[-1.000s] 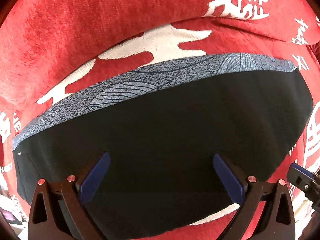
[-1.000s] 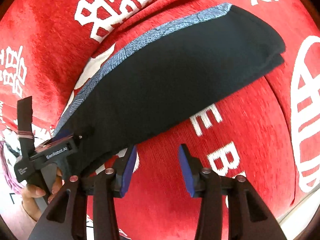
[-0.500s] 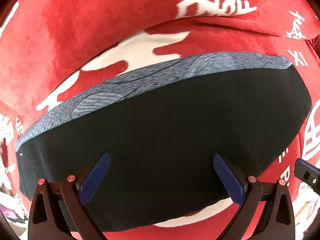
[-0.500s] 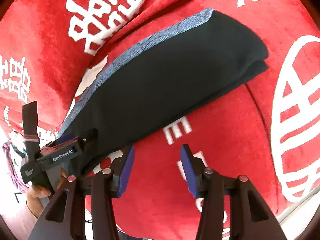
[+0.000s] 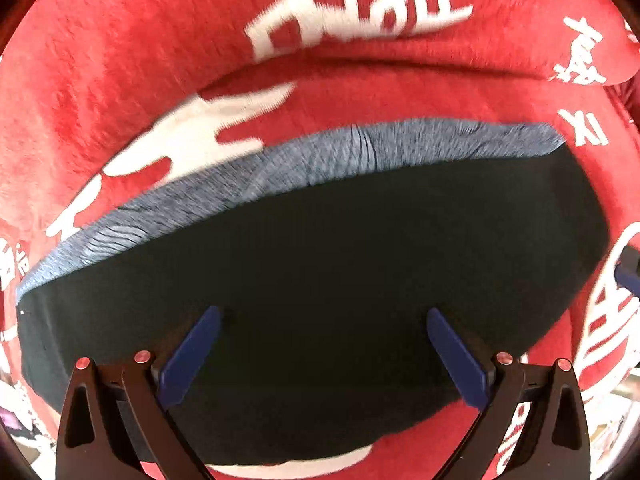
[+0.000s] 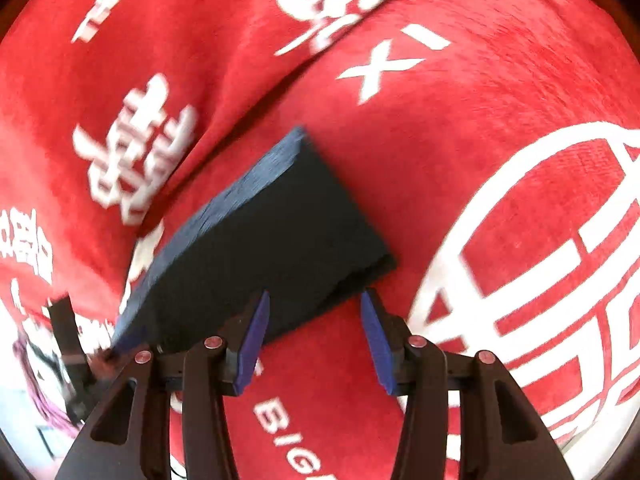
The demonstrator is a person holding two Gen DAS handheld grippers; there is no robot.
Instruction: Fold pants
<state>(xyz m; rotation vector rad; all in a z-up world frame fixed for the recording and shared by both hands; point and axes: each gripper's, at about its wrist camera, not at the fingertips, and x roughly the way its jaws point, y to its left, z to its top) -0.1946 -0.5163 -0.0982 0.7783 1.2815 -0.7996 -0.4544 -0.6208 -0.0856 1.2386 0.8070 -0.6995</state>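
The folded black pants (image 5: 360, 272), with a grey-blue patterned waistband (image 5: 304, 168) along their far edge, lie flat on a red blanket (image 5: 120, 80). My left gripper (image 5: 322, 314) points straight down over the black cloth, its jaws wide open with nothing gripped. In the right wrist view the pants (image 6: 272, 232) run from the lower left to a squared end near the middle. My right gripper (image 6: 315, 295) is open over the near edge of that end, and the pads do not press the cloth. The left gripper (image 6: 76, 360) shows blurred at the lower left.
The red blanket (image 6: 440, 160) carries large white characters, a white ring emblem (image 6: 520, 240) to the right and a raised fold (image 5: 400, 60) behind the pants. The right gripper's tip (image 5: 628, 272) peeks in at the left view's right edge. Pale clutter (image 6: 28, 380) lies past the blanket's left edge.
My right gripper has slid right along the pants to their end and rolled a little. My left gripper has shifted across the pants, still open. The pants lie as before.
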